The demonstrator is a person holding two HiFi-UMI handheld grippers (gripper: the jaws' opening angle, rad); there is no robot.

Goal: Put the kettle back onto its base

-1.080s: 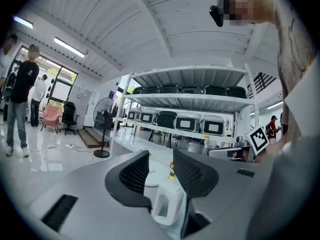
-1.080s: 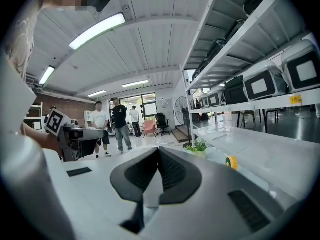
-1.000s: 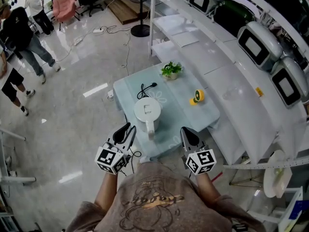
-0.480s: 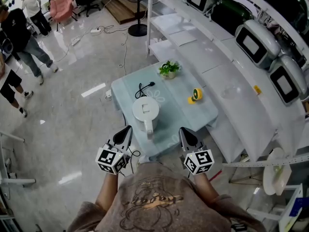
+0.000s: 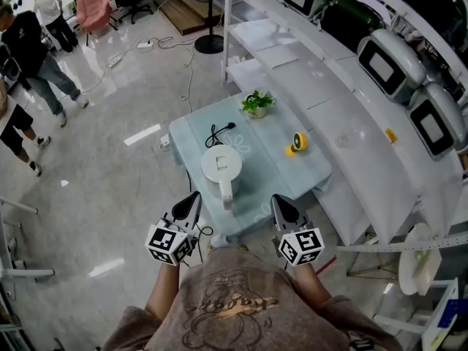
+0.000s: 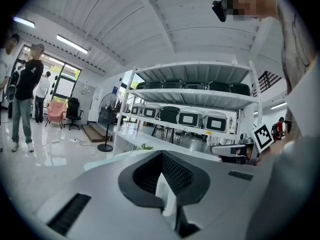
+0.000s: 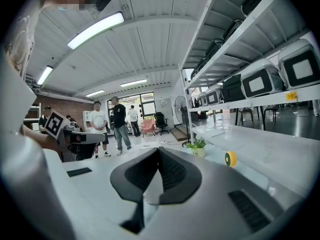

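Nearest, the left gripper [image 5: 192, 198] and right gripper [image 5: 278, 199] both have their jaws pressed together, empty. Just ahead and between them, the white plastic electric kettle [image 5: 221, 167] stands on the pale table [image 5: 270, 159]. Its handle points back, slightly nearer the left claw.

Kettle [image 5: 221, 165]: wht plastic, smooth, matt. Table top [image 5: 285, 175]: smooth, slight sheen. Floor [image 5: 110, 196]: v. glossy, reflective.

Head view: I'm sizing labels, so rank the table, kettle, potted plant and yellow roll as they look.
table
kettle
potted plant
yellow roll, only slightly smaller than the plant
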